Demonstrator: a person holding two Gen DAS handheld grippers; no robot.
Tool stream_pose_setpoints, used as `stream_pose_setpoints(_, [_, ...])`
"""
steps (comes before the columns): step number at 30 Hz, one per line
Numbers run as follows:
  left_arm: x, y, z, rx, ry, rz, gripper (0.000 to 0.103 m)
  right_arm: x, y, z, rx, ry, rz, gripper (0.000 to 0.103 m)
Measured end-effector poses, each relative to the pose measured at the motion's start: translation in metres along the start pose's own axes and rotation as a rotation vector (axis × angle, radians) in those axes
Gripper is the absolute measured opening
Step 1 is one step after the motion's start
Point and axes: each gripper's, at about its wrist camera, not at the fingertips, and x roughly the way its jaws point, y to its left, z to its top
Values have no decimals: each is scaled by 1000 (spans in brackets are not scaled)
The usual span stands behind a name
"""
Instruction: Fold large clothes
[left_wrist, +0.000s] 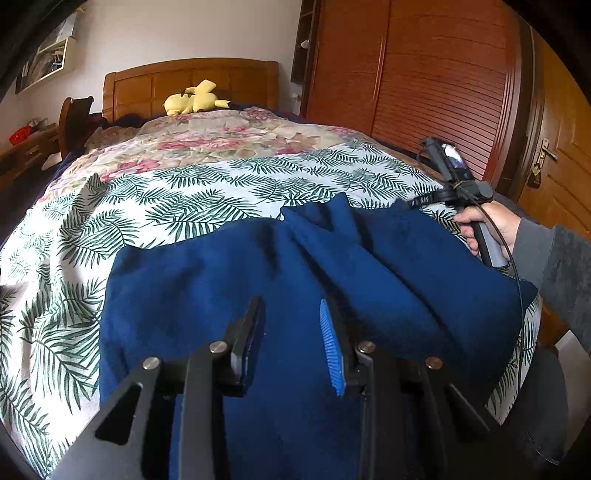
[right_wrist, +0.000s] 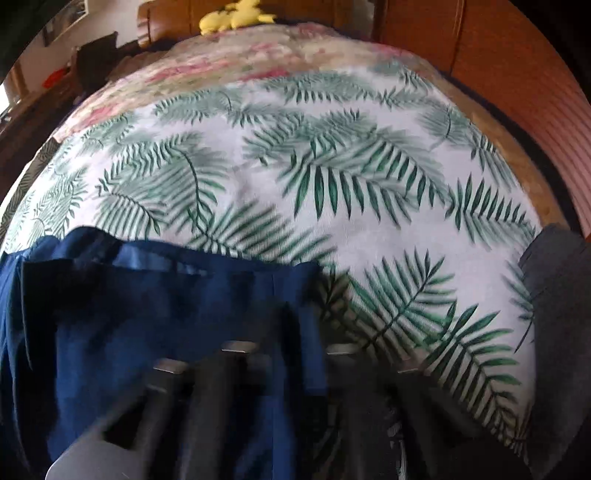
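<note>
Blur smears the right gripper (right_wrist: 295, 332) at lower centre, seemingly clamping the garment (right_wrist: 147, 314) edge. Left view alone shows the left gripper (left_wrist: 291, 332) gaping over garment (left_wrist: 295, 277), mid-frame on the bed (left_wrist: 221, 177).

Bedroom: wooden headboard (left_wrist: 192, 83) far against a white wall (left_wrist: 177, 33), louvred reddish wardrobe (left_wrist: 424, 81) right, palm-print bedspread (left_wrist: 221, 188) near.

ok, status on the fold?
Left hand-held gripper open above the blue garment. Right hand-held gripper at garment's far edge, state unclear. Garment bunched on leaf-print sheet. Nothing in the way.
</note>
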Motion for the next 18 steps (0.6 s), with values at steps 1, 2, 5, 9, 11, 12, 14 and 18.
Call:
stream_pose_setpoints(1, [0,0,0,0,0,0,30,-7,2,1,-14,-39,-7,1])
stream_pose_setpoints(2, [0,0,-1,1,0,-2,30,-15,2,3,-18,-82,-27,1])
stream_pose_setpoints(5, [-1,-2,-1,6,-2,-2,30,-33,-10,11,45,-153,-146,1])
stream_pose_setpoints(9, [-3,-2,-1,10,-4,2,30,-37,-12,14,58,-136,-169,2])
stream_pose_setpoints(11, [-5,-4,-2,9,-7,6,30,-46,-8,13,57,-152,-152,6])
stream_pose_setpoints(12, [-6,-4,-2,9,-9,5,30,-50,-7,12,51,-162,-148,7])
stream_pose_setpoints(14, [-8,-6,-2,12,-13,6,30,-64,-2,8,36,-180,-134,14])
stream_pose_setpoints(18, [-12,-10,-3,21,-19,9,30,-88,11,-8,-2,-210,-85,37])
